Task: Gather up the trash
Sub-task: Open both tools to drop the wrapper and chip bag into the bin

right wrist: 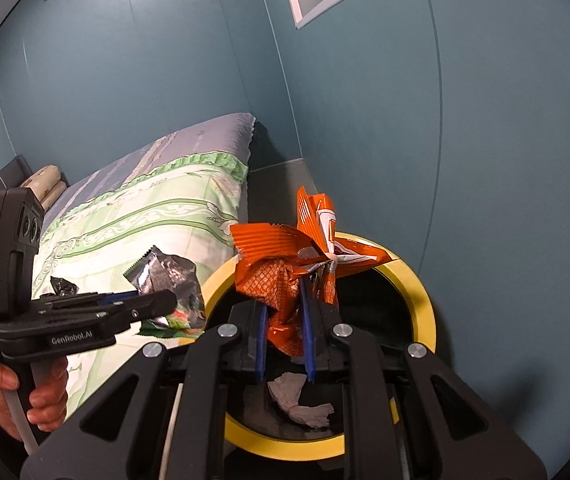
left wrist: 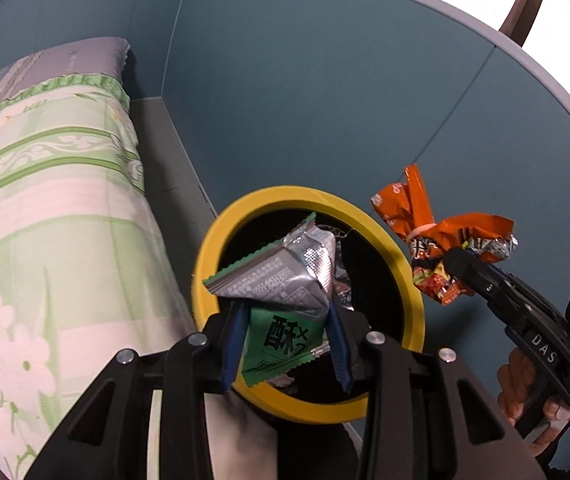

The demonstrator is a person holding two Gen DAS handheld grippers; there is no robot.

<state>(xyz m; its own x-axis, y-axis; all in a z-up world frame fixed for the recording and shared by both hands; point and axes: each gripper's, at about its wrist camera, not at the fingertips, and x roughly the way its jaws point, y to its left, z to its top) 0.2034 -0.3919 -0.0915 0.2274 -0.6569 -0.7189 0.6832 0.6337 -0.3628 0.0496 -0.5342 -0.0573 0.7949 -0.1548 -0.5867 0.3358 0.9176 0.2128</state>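
in the left wrist view the left gripper (left wrist: 285, 344) pinches a silver-and-green foil snack wrapper (left wrist: 281, 280) over the yellow-rimmed black bin (left wrist: 409, 280), its small print unreadable, while in the right wrist view the right gripper (right wrist: 285, 344) pinches a crumpled orange snack bag (right wrist: 281, 276) above crumpled grey tissue (right wrist: 299, 400), its logo illegible.

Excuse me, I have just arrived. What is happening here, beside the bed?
A person is collecting trash with two hand-held grippers. The left gripper has its jaws shut on a green and silver wrapper, and the right gripper has its jaws shut on an orange wrapper. Both wrappers are held over the yellow-rimmed bin, which stands between the bed and the blue wall. A crumpled tissue already lies inside the bin. Neither wrapper has been dropped yet.
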